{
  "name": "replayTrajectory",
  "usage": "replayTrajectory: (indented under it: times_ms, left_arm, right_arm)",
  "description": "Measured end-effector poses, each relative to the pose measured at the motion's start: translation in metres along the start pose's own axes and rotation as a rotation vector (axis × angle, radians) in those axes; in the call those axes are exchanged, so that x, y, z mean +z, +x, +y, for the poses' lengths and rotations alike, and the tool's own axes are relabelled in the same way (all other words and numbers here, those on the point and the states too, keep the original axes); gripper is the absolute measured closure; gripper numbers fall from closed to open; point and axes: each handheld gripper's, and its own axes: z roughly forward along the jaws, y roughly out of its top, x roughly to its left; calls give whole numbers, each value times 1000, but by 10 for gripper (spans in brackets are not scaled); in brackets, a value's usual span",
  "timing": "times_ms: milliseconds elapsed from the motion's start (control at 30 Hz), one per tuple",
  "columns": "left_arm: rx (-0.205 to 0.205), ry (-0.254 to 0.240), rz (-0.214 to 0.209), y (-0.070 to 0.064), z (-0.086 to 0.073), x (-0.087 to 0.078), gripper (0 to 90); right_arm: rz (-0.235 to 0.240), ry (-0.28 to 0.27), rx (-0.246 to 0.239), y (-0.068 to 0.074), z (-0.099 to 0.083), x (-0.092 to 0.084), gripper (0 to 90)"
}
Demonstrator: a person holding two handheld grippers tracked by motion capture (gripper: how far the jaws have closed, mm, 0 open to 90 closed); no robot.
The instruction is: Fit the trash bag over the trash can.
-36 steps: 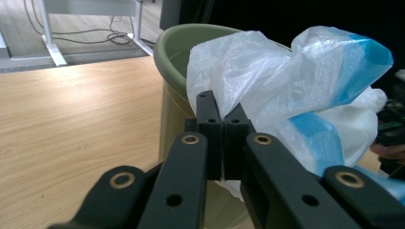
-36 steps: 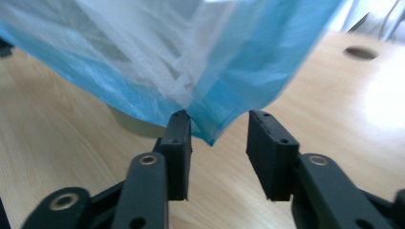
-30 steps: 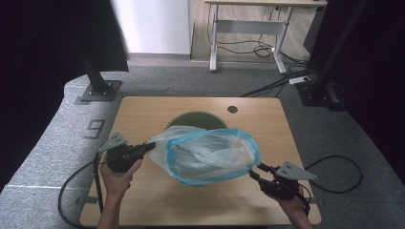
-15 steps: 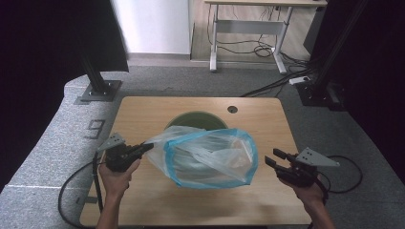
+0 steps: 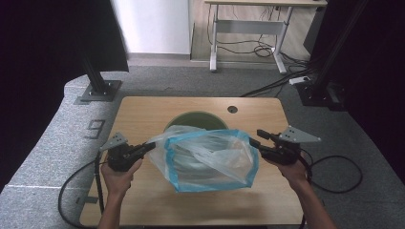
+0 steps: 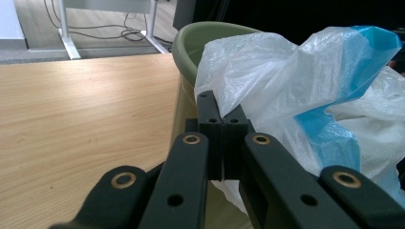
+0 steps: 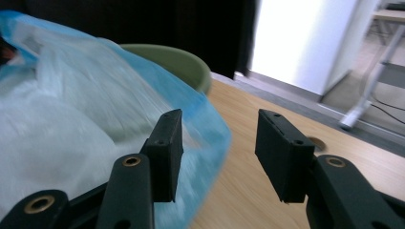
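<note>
A see-through white plastic bag with a blue rim [image 5: 210, 160] hangs over a green bin [image 5: 191, 118] standing mid-table. My left gripper [image 5: 152, 145] is shut on the bag's left edge. In the left gripper view its jaws [image 6: 222, 114] pinch the white film [image 6: 286, 81] beside the bin's rim [image 6: 191, 43]. My right gripper [image 5: 256, 137] is open at the bag's right edge. In the right gripper view its jaws [image 7: 217, 138] stand apart with only tabletop between them, and the bag [image 7: 71, 119] and the bin [image 7: 176, 59] lie to their left.
The wooden table [image 5: 143, 109] has a cable hole [image 5: 232, 109] at its far right. Cables trail from both grippers over the near corners. Black stand bases [image 5: 98, 90] and a desk frame [image 5: 248, 43] are on the floor beyond.
The right gripper has risen and moved from the near right of the table to the bag's right edge. The bag's mouth has spread wider. The left gripper has stayed put.
</note>
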Motion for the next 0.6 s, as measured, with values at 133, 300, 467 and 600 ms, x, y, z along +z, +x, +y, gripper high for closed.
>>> replayTrajectory:
  times_ms: [133, 300, 467, 600]
  left_arm:
    - [-5, 1, 3, 1, 0, 1, 897]
    - [-8, 1, -4, 1, -1, 4, 897]
    - [-13, 1, -10, 1, -2, 4, 897]
    - [-18, 1, -10, 2, -3, 5, 897]
  right_arm:
    - [24, 21, -8, 1, 4, 18, 505]
    - [48, 43, 2, -2, 3, 32, 492]
    - [78, 43, 50, -9, -4, 39, 484]
    - [114, 50, 50, -10, -8, 41, 563]
